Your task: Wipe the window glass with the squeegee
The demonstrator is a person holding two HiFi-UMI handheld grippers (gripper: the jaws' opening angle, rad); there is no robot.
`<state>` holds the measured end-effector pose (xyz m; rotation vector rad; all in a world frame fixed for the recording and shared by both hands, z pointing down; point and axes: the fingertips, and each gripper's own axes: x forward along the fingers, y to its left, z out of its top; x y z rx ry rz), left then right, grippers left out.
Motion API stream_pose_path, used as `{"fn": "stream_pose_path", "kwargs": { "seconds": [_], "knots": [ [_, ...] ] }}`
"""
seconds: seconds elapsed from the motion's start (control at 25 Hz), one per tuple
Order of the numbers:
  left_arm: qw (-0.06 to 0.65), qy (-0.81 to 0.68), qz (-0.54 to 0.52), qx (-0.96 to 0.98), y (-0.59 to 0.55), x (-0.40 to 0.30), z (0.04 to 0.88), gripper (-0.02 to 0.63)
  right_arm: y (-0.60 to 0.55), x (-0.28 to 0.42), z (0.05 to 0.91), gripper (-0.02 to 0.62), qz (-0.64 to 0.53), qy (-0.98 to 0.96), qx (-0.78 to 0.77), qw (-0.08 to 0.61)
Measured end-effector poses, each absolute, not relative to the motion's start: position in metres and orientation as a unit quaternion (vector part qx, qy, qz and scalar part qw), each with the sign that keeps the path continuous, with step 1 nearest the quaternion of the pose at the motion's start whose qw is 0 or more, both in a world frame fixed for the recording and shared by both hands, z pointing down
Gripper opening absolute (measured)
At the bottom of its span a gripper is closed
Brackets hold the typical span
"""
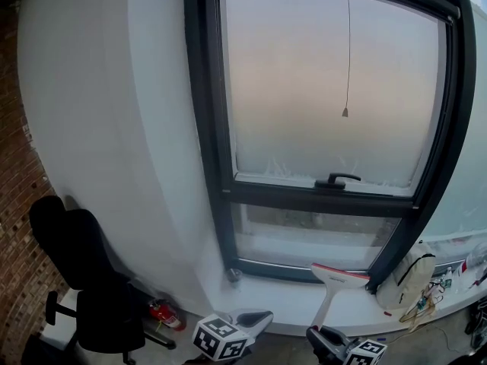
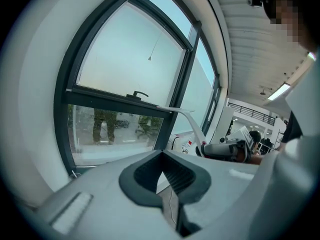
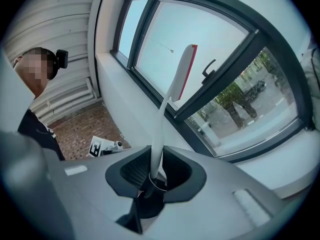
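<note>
Head view: one squeegee, white with a red-edged blade, stands low at the right of the window glass, its handle clamped in the right claw. The left claw is closed and empty.

Head cam: I look forward and down at the window from a little way back | left tool cam: low, tilted up at the glass | right tool cam: low, angled up along the wall | shared by all three: window handle, squeegee | each tool cam catches the other tool.
</note>
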<state>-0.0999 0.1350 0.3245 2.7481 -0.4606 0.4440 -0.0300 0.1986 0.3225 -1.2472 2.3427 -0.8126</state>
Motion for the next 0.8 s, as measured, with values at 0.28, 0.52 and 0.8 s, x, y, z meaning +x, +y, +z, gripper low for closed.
{"fn": "stream_pose_path", "kwargs": {
  "seconds": [0.28, 0.52, 0.8],
  "knots": [
    [0.167, -0.163, 0.153, 0.960, 0.141, -0.100, 0.328, 0.000, 0.201, -0.032, 0.324, 0.089, -0.289, 0.835, -0.432, 0.178],
    [0.167, -0.169, 0.155, 0.959, 0.142, -0.101, 0.328, 0.000, 0.203, -0.035, 0.320, 0.087, -0.283, 0.842, -0.425, 0.174],
    [0.165, -0.165, 0.162, 0.959, 0.147, -0.096, 0.330, 0.000, 0.204, -0.032, 0.326, 0.087, -0.290, 0.841, -0.422, 0.174]
  ]
}}
